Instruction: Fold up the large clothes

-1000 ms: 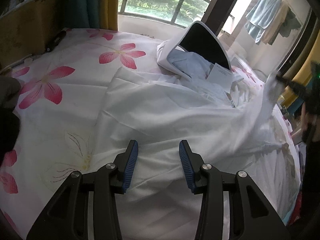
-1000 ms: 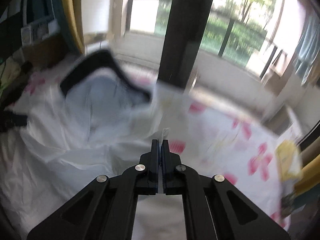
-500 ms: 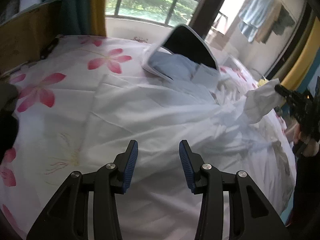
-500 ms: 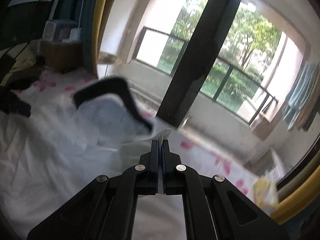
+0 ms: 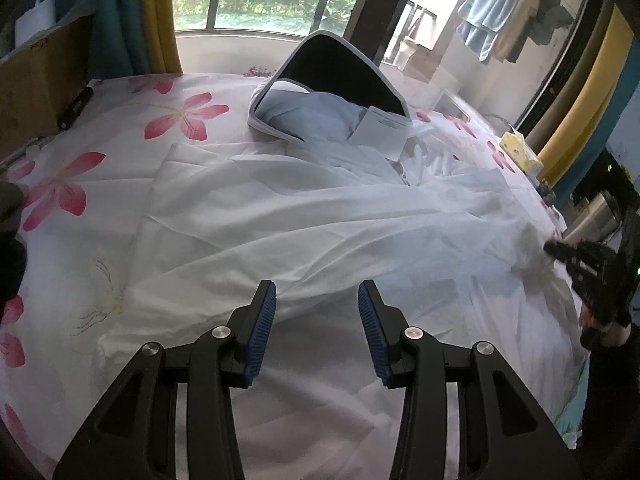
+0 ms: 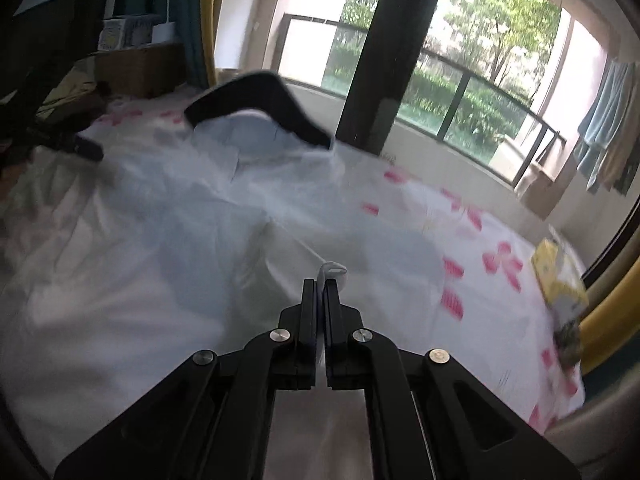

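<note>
Item: white garment, large, thin, creased; spread across the flowered bed, filling frame centre. Right tongs clamped on a cloth edge, lower centre. Left tongs half-open, empty, above the near hem. Handling: keep the pinched edge taut, lay it square, smooth wrinkles before creasing.

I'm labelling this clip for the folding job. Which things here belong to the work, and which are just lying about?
Part of the job:
- white garment, spread on the bed
- right gripper, shut on a bit of its cloth
- left gripper, open above it

Lying about:
- open storage bag
- paper sheet
- yellow tissue pack
- floral bedsheet
- hanging towels
</note>
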`<state>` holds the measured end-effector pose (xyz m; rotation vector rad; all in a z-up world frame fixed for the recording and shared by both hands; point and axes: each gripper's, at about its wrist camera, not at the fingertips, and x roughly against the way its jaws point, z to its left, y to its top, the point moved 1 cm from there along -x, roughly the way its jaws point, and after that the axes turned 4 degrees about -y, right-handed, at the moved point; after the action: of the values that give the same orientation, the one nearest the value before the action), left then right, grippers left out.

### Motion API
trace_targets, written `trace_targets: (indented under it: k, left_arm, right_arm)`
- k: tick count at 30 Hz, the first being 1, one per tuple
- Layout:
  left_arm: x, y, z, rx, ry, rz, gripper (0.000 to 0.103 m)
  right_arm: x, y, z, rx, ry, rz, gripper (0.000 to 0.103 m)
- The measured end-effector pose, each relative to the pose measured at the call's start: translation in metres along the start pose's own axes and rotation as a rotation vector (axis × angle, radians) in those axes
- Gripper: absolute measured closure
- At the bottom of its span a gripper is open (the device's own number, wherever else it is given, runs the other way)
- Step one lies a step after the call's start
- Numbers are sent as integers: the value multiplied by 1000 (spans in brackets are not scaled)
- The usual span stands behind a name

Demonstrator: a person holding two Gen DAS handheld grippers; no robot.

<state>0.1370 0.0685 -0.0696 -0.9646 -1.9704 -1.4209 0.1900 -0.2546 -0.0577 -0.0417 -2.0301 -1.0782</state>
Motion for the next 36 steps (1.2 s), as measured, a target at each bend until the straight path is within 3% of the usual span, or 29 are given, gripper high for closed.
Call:
trace_targets:
  k: [6, 8, 10, 12, 17, 22, 26, 28, 30, 33, 36]
  left_arm:
    - [6, 0, 0, -9, 12, -8, 58]
    - [11, 2, 2, -12, 25, -27, 58]
    - [16, 4, 4, -8, 29, -49, 58]
    - [20, 7, 7, 2, 31, -68, 58]
    - [22, 10, 16, 16, 34, -79, 58]
    - [24, 10, 17, 18, 26, -90, 58]
    - [26, 6, 23, 34, 28, -105, 58]
    - [26, 6, 26, 41, 29, -106, 58]
    - [27, 6, 32, 50, 34, -108, 58]
    - [27, 7, 41, 65, 46, -110, 58]
    - [26, 10, 49, 79, 55, -114, 58]
  right_arm:
    - [3, -33, 11, -18, 68, 119, 92]
    - [7, -39, 13, -41, 85, 140, 74]
    - [12, -45, 13, -86, 117, 171, 40]
    - [18, -53, 14, -120, 138, 180, 39]
    - [38, -61, 5, -228, 170, 149, 39]
    - [35, -59, -28, -482, 162, 109, 39]
    - [14, -57, -31, -562, 182, 159, 41]
    - [2, -56, -23, -545, 192, 190, 54]
    - [-5, -54, -14, -523, 194, 217, 60]
    - [-9, -47, -11, -523, 203, 216, 96]
    - [-9, -38, -11, -505, 205, 198, 99]
